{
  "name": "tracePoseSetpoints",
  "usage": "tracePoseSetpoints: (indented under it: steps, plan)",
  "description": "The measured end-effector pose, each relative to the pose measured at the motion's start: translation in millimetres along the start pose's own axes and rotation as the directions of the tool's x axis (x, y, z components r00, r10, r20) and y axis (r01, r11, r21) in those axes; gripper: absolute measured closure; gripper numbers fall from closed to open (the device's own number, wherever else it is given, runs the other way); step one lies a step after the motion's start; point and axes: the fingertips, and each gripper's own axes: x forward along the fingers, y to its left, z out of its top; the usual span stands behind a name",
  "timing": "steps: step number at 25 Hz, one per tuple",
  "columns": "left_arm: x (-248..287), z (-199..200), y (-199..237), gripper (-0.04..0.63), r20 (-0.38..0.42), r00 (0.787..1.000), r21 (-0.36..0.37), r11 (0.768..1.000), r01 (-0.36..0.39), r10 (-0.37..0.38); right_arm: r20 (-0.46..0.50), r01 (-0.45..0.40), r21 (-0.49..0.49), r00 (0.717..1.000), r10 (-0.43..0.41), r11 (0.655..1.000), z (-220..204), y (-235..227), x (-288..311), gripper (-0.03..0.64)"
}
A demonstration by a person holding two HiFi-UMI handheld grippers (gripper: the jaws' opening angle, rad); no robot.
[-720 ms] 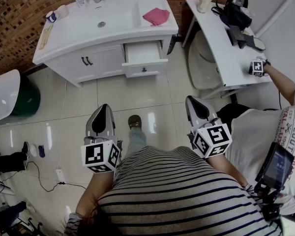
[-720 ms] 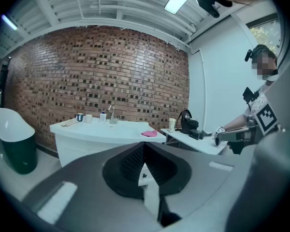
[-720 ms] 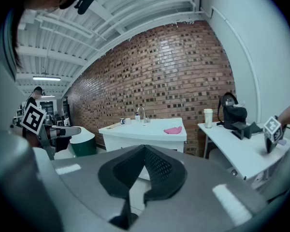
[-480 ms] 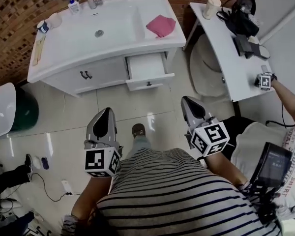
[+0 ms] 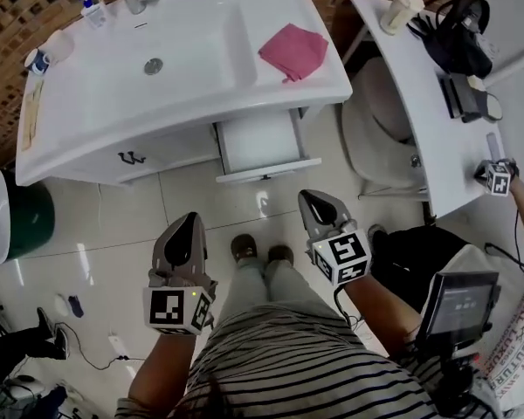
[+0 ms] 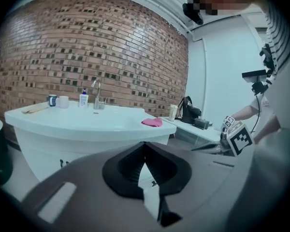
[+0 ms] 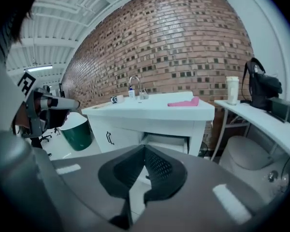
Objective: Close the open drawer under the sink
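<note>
The white sink cabinet stands ahead, below the basin. Its right-hand drawer is pulled out, with its front panel facing me. My left gripper hangs over the floor tiles, short of the cabinet and left of the drawer, shut with nothing in it. My right gripper is also shut and empty, a short way in front of the drawer's right corner and not touching it. In the right gripper view the open drawer shows just above the jaw tips of the right gripper. The left gripper points at the cabinet.
A pink cloth lies on the counter's right side. A grey seat and a white table with a cup and a black bag stand at the right. A green bin is at the left. Another person's hand is at the far right.
I have stepped closer to the cabinet. Both grippers have moved forward toward the open drawer, the right one nearest it. Both stayed shut.
</note>
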Motion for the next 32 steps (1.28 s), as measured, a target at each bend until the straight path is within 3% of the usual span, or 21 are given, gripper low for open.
tracePoseSetpoints:
  steps: [7,10,20,32]
  plan:
    - [54,-103,17,0.581,-0.037,0.999,-0.064,0.997,-0.035,0.033,-0.002,0.038,-0.015,0.999,-0.038,0.999,-90,-22,85,0.618]
    - [66,-125,17,0.581,-0.05,0.999,-0.052,0.998,-0.025,0.022,-0.015,0.056,-0.005,0.998,-0.056,0.998,-113,-31,106,0.618]
    - [77,-127,28,0.581,-0.064,0.997,-0.044,0.998,-0.047,0.044,0.056,0.079,-0.027,0.995,-0.078,0.996,-111,-43,131,0.619]
    - [72,-124,51,0.581,-0.082,0.993,-0.061,0.994,-0.09,0.084,0.06,0.105,-0.036,0.993,-0.103,0.994,-84,-63,171,0.618]
